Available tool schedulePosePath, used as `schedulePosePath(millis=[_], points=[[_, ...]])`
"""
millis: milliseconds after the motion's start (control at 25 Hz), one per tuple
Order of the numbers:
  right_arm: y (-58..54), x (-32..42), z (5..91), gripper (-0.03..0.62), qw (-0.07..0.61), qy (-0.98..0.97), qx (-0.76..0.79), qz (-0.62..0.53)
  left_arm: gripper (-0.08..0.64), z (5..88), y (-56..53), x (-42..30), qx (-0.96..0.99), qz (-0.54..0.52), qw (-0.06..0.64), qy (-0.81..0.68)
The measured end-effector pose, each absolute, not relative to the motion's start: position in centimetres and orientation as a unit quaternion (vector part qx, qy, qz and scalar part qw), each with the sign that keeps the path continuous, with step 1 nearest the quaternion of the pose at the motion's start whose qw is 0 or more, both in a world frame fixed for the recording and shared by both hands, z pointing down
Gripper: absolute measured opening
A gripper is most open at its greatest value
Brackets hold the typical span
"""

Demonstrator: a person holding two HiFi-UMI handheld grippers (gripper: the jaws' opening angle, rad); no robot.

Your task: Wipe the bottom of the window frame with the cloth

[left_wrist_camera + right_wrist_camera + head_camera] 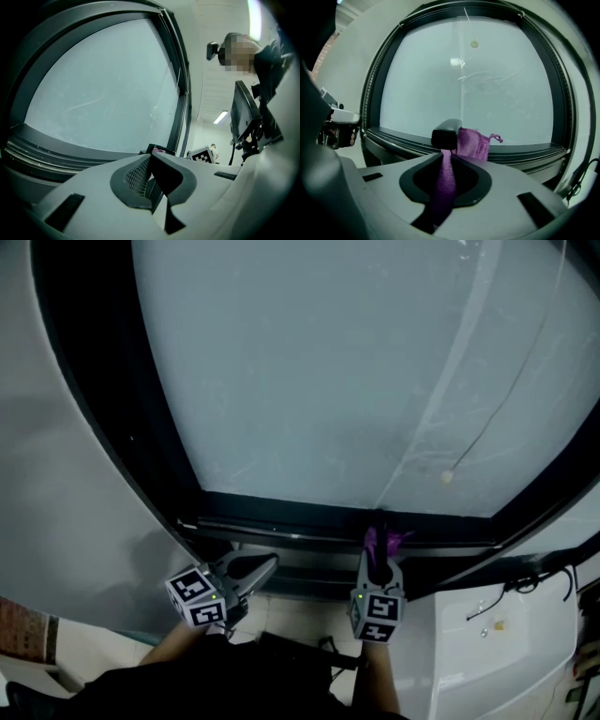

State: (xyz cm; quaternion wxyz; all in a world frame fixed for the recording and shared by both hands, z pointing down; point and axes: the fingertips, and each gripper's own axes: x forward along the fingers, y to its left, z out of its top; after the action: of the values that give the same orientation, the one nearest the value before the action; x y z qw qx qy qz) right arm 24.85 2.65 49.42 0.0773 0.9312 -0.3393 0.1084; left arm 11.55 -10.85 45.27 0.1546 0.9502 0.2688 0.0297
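A dark window frame (pixel 309 521) runs under frosted glass (pixel 337 362); its bottom rail (pixel 520 154) also crosses the right gripper view. My right gripper (pixel 379 557) is shut on a purple cloth (pixel 473 143), which pokes up past the fingertips (pixel 446 132) and sits just at the bottom rail. In the head view the cloth (pixel 382 540) shows against the rail's middle. My left gripper (pixel 265 566) is shut with nothing in it, held lower left of the rail, pointing toward the right gripper. In its own view the left gripper (pixel 151 157) has jaws closed together.
A grey wall (pixel 66 521) lies left of the window. A white unit (pixel 497 643) with a black cable (pixel 534 573) stands at the lower right. A thin cord with a small bead (pixel 447 476) hangs across the glass.
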Motion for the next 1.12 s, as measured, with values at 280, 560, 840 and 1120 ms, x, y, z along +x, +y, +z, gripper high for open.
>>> schedulePosePath(millis=[280, 560, 840, 1120], points=[[-0.1, 23.3, 49.4, 0.063, 0.104, -0.360, 0.920, 0.113, 0.000, 45.5, -10.7, 11.5, 0.946, 0.028, 0.150, 0.286], [-1.7, 23.5, 48.7, 0.063, 0.088, -0.327, 0.936, 0.099, 0.000, 45.9, -11.8, 11.0, 0.945, 0.033, 0.156, 0.285], [-2.2, 23.5, 48.6, 0.063, 0.064, -0.299, 0.948, 0.094, 0.000, 45.9, -11.9, 11.0, 0.941, 0.030, 0.156, 0.297], [-3.5, 24.3, 47.5, 0.061, 0.059, -0.284, 0.952, 0.100, 0.000, 45.9, -12.3, 11.1, 0.939, 0.035, 0.147, 0.308]])
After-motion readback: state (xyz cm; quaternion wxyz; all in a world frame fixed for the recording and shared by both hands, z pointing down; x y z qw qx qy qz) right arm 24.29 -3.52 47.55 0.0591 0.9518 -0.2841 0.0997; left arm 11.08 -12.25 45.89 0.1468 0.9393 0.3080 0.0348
